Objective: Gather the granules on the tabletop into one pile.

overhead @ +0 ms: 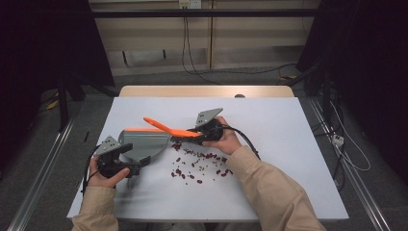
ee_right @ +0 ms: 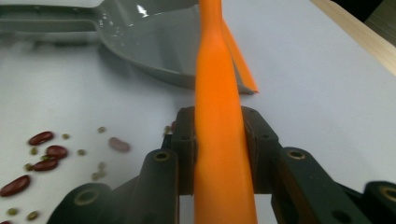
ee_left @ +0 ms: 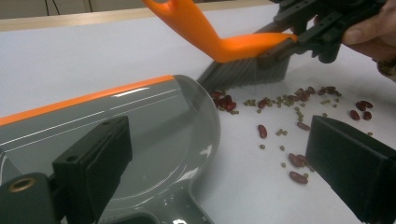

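Observation:
A grey dustpan point(overhead: 144, 142) with an orange rim lies on the white table, its mouth facing the spill. My left gripper point(overhead: 132, 166) sits at its handle end; in the left gripper view the jaws of this gripper point(ee_left: 219, 135) stand wide, the left one over the pan point(ee_left: 140, 121), the right one apart from it over bare table. My right gripper point(overhead: 195, 132) is shut on the orange brush point(overhead: 166, 127), clamping its handle point(ee_right: 219, 70). The dark bristles point(ee_left: 243, 72) touch the table at the pan's lip. Red beans and small green ones point(overhead: 199, 166) lie scattered right of the pan.
The white table top point(overhead: 269, 120) has a wooden strip along its far edge. Beans point(ee_left: 299, 98) lie between the bristles and my left gripper's right jaw. Cables and metal rails run on the floor around the table.

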Action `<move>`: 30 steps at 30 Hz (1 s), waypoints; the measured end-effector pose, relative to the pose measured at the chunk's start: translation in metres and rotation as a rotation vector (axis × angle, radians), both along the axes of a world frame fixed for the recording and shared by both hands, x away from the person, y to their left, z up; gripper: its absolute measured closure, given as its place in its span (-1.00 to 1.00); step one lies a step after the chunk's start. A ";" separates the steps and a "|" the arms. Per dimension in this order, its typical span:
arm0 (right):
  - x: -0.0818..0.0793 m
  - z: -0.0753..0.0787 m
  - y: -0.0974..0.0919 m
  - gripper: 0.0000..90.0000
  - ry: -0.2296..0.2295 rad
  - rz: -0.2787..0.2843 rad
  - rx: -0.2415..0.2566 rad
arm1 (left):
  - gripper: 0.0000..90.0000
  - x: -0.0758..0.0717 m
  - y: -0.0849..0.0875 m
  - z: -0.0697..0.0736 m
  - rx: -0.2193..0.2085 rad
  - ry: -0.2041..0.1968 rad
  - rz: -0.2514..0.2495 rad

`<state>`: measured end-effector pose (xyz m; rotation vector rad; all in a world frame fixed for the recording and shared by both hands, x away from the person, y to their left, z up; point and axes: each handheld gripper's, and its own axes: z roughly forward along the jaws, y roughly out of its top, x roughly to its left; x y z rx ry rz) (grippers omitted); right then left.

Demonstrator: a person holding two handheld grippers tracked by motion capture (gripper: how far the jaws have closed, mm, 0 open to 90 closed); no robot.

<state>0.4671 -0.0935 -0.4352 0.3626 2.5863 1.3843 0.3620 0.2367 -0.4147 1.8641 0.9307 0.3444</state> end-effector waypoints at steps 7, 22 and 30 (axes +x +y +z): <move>-0.021 0.001 -0.008 0.56 0.012 0.037 -0.004 | -0.84 0.000 0.001 0.000 0.001 -0.002 0.002; -0.035 0.012 -0.015 0.57 -0.002 0.024 0.056 | -0.84 -0.001 0.001 0.001 0.001 -0.002 0.005; -0.032 0.014 0.010 0.56 -0.006 0.064 0.060 | -0.84 0.000 0.002 0.001 0.001 0.000 0.006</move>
